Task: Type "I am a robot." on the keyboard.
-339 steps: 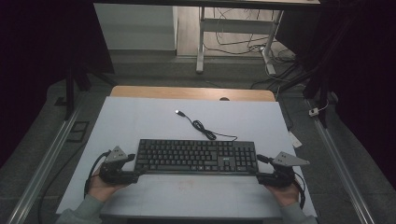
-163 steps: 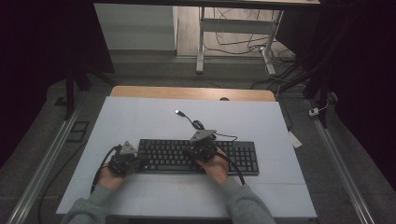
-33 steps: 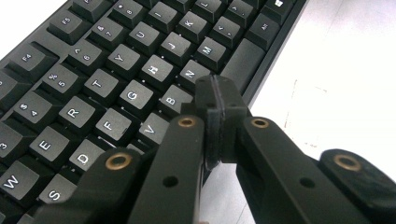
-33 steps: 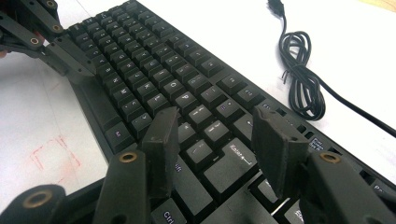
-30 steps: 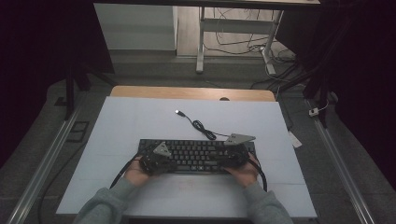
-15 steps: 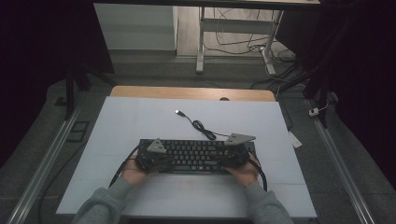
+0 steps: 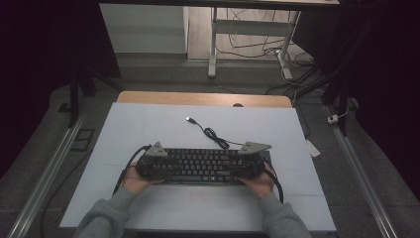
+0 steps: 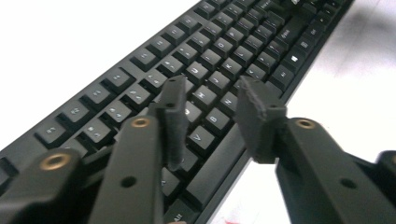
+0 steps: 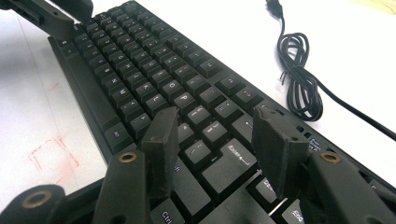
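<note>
Black and full-sized, a keyboard (image 7: 205,165) lies flat on a pale, white-topped surface (image 7: 148,124), near the edge closest to us, its long side running left to right. We see it from above with a person's two grey-sleeved forearms coming in from the bottom, one hand at each end of the keyboard.

Our left tool (image 7: 153,161) sits over the keyboard's left end, and our right tool (image 7: 250,158) sits over its right end. Each carries a grey three-cornered plate on top and trails a dark cable.

From the left gripper view, the left tool (image 8: 210,109) hovers over the letter keys near the front edge. Its two black jaws have just been opening and now stand partly apart, with only keys showing through the gap. They grip nothing.

From the right gripper view, the right tool (image 9: 215,140) is over the keys around the Enter key. Its jaws stand well apart and also hold nothing. We cannot tell whether either tool's tips rest on the keycaps.

A thin black cord (image 7: 215,136) leaves the keyboard's back edge, curls into a small loose coil just behind it, and runs on to a plug (image 7: 189,119) lying free on the surface, well apart from both tools.

Faint red marks (image 9: 51,154) show on the surface in front of the keyboard.
</note>
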`<state>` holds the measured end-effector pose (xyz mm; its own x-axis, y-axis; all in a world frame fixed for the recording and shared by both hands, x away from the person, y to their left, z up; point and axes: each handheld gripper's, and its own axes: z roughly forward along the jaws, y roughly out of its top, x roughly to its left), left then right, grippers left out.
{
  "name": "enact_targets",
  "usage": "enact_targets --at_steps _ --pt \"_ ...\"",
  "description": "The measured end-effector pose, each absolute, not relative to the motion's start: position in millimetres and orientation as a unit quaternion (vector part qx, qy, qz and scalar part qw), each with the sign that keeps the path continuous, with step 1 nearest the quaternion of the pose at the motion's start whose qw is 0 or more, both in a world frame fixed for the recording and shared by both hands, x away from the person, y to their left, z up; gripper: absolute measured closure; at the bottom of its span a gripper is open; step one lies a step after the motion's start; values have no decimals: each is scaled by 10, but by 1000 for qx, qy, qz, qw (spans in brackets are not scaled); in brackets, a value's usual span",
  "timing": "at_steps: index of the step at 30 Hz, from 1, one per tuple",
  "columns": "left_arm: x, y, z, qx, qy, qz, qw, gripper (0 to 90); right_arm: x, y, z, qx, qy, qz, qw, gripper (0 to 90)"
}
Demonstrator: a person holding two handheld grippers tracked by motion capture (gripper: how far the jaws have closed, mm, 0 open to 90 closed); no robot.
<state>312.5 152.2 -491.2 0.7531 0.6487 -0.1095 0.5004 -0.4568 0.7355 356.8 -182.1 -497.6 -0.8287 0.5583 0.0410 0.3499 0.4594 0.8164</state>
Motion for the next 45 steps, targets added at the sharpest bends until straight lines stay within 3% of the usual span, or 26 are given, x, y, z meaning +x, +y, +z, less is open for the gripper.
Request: enact_targets --at_steps 8,33,45 --pt "3133 1582 -4892 841 355 105 395 483 3568 -1817 -4981 269 845 447 117 512" --pt "3220 1862 -4855 803 425 129 397 337 3574 -1823 -4988 270 848 441 119 509" --pt "3282 1946 -4949 810 439 112 374 402 3578 -1827 -4994 271 848 439 119 508"
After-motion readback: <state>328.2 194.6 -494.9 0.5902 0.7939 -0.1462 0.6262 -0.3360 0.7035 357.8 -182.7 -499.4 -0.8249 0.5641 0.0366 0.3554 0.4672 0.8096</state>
